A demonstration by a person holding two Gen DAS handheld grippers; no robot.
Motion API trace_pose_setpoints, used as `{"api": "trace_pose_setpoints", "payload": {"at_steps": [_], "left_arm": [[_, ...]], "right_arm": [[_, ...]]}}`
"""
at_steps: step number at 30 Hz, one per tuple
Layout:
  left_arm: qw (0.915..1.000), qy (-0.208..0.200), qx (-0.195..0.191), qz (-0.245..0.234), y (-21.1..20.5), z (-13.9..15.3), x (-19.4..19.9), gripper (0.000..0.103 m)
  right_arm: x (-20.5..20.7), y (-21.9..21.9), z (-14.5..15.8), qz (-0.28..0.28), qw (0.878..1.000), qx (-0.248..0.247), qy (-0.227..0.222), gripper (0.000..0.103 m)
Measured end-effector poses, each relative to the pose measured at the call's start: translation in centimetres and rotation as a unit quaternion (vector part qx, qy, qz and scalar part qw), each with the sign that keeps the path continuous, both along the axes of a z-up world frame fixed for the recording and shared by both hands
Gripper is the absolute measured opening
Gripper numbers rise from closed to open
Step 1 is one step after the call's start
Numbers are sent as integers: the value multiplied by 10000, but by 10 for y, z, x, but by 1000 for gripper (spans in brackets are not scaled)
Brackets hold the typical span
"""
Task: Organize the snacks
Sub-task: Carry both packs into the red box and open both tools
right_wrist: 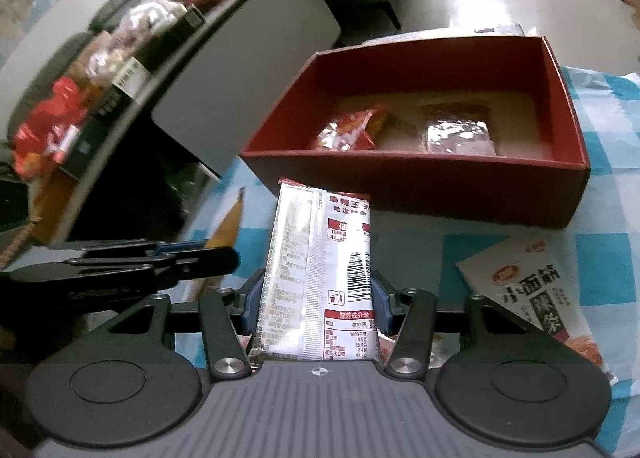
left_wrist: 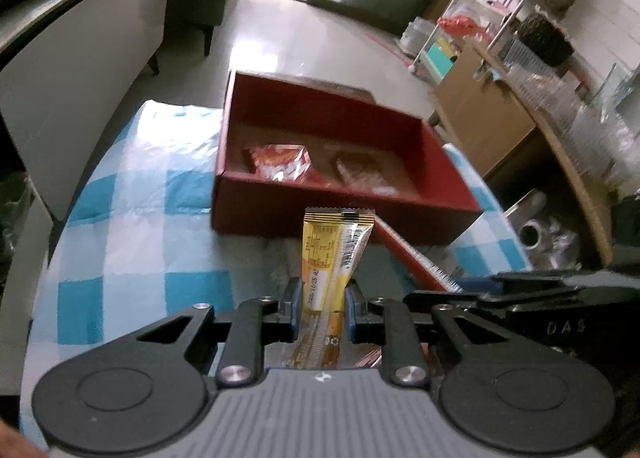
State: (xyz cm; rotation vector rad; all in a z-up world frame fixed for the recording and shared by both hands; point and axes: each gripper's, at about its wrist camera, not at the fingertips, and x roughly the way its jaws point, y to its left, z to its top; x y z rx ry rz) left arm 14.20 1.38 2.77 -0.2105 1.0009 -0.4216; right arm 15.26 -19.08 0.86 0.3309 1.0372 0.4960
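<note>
Yellow snack stick clamped by left gripper, white snack packet clamped by right gripper, both held just before red box; two packets seen inside box.

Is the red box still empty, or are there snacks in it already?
Not empty. The red box holds a red-orange snack packet and a clear-wrapped dark snack on its floor; most of the floor is bare.

The silver packet reads "麻辣王子" and "营养成分表"; the white packet reads "小面筋".
</note>
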Motion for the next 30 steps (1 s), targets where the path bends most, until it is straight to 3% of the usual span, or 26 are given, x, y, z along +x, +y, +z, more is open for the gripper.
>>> {"api": "trace_pose_setpoints", "payload": {"at_steps": [17,23,30], "left_arm": [[9968,-644,-409,244,-36,44,57,16],[9969,-672,-186,363,-53,31,91,16],[9966,-562,202,565,-65,3,124,17]], "right_arm": [[32,-30,37,-576,9939,749,-569,60],[64,-41,34,-851,9914,758,-644,60],[100,-44,15,-960,9928,379,-613,60]]}}
